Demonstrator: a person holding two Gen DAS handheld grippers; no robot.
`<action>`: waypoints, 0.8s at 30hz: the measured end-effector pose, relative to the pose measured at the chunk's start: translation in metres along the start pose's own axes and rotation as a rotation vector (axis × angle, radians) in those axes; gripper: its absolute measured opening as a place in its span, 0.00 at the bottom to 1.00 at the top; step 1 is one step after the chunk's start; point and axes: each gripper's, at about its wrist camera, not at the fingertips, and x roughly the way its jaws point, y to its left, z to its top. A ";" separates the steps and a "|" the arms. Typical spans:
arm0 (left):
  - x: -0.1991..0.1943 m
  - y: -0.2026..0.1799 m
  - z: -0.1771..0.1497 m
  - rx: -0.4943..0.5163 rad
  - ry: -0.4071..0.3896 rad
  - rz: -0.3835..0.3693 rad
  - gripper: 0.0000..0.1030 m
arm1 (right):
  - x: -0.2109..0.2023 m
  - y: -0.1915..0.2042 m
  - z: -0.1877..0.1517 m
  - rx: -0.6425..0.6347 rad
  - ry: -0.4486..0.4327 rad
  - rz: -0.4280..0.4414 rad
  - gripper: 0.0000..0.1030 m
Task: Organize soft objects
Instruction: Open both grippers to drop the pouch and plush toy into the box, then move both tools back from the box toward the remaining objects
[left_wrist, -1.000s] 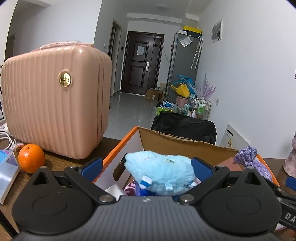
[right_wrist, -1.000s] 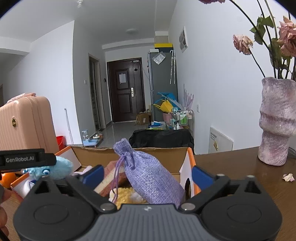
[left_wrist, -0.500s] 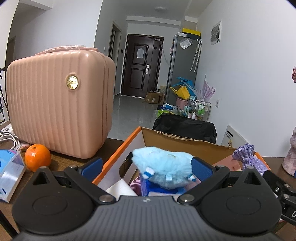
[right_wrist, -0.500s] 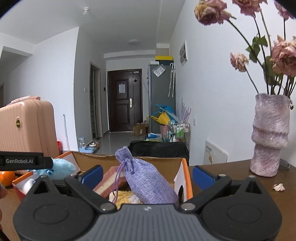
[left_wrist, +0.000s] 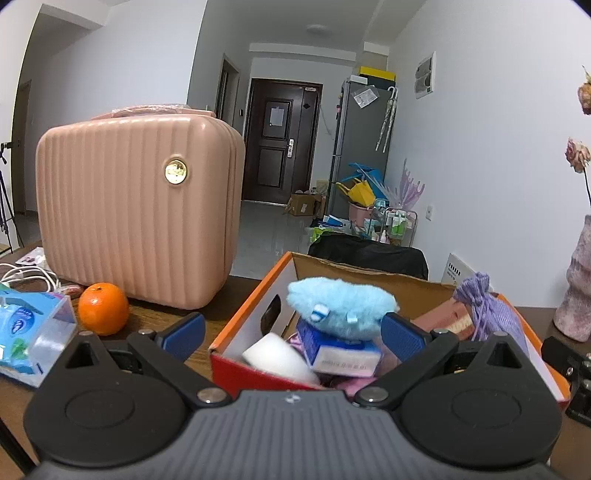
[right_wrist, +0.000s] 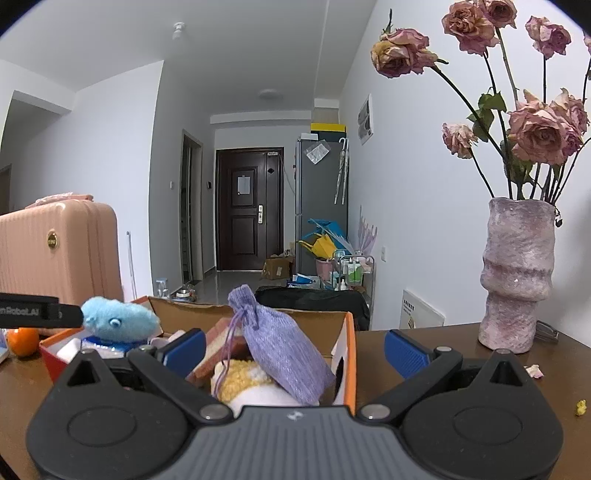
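Note:
An open orange cardboard box stands on the wooden table, also in the right wrist view. In it lie a light blue plush toy, a lilac drawstring pouch, a small blue-and-white box, a white roll and a yellow fluffy item. My left gripper is open and empty just in front of the box. My right gripper is open and empty before the box's right end.
A pink ribbed suitcase stands at the back left, with an orange and a blue tissue pack before it. A pink vase with dried roses stands on the right. Small crumbs lie near it.
Both grippers have pulled back and up from the box. The plush toy and the pouch now sit farther off inside the box, outside the fingers.

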 end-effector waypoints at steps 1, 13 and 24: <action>-0.003 0.001 -0.001 0.004 0.000 0.000 1.00 | -0.003 -0.001 -0.001 -0.001 0.000 -0.001 1.00; -0.035 0.011 -0.016 0.037 0.007 -0.007 1.00 | -0.033 -0.006 -0.011 -0.021 0.005 -0.004 1.00; -0.066 0.017 -0.034 0.060 0.032 -0.011 1.00 | -0.065 0.001 -0.020 -0.051 0.023 0.016 1.00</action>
